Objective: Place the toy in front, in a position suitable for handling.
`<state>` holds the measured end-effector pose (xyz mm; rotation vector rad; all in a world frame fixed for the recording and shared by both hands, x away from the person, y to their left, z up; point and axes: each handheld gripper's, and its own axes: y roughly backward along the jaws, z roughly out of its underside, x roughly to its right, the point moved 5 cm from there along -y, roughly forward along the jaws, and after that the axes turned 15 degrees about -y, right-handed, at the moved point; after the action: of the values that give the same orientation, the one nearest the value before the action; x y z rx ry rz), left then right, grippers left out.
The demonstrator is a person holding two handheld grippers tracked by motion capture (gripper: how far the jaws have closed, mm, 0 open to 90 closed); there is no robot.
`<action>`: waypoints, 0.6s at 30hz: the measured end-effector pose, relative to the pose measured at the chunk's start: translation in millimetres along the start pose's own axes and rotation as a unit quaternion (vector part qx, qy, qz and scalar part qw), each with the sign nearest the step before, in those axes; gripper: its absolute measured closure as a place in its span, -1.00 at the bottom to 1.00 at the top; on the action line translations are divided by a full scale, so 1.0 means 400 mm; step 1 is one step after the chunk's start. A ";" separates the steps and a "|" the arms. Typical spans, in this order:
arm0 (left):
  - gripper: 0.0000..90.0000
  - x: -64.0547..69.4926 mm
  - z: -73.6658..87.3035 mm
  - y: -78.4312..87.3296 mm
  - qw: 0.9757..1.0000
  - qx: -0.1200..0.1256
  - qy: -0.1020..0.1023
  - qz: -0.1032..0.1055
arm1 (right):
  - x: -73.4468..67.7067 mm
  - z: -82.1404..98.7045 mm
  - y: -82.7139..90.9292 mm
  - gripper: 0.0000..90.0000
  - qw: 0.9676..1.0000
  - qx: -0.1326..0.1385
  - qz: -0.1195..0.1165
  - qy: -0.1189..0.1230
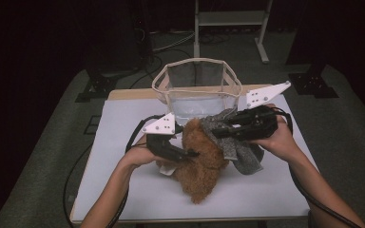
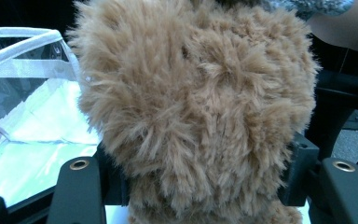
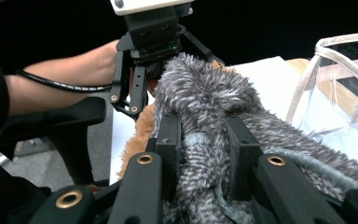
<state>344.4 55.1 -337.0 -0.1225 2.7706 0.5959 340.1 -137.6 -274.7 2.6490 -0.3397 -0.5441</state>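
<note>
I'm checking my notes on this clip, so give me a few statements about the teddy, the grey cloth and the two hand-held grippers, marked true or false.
1. The right hand-held gripper is shut on the grey fuzzy cloth. True.
2. The brown plush teddy sits inside the clear mesh-rimmed basket. False: it is on the white table, in front of the basket.
3. The left hand-held gripper has the teddy between its jaws. True.
4. The grey cloth is folded flat beside the basket. False: it is bunched over the teddy.
</note>
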 end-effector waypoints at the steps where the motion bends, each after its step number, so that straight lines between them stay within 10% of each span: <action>1: -0.22 0.000 0.003 0.000 1.000 0.000 0.004 0.000 | -0.001 0.000 -0.003 0.56 1.000 -0.001 0.003 0.001; 18: -0.57 0.006 0.016 -0.033 1.000 -0.008 0.028 0.011 | 0.027 0.026 -0.015 0.56 1.000 -0.007 0.018 -0.010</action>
<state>345.7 45.7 -348.6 -0.1147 2.8245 0.6286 346.1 -139.5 -289.6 2.6196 -0.3876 -0.5595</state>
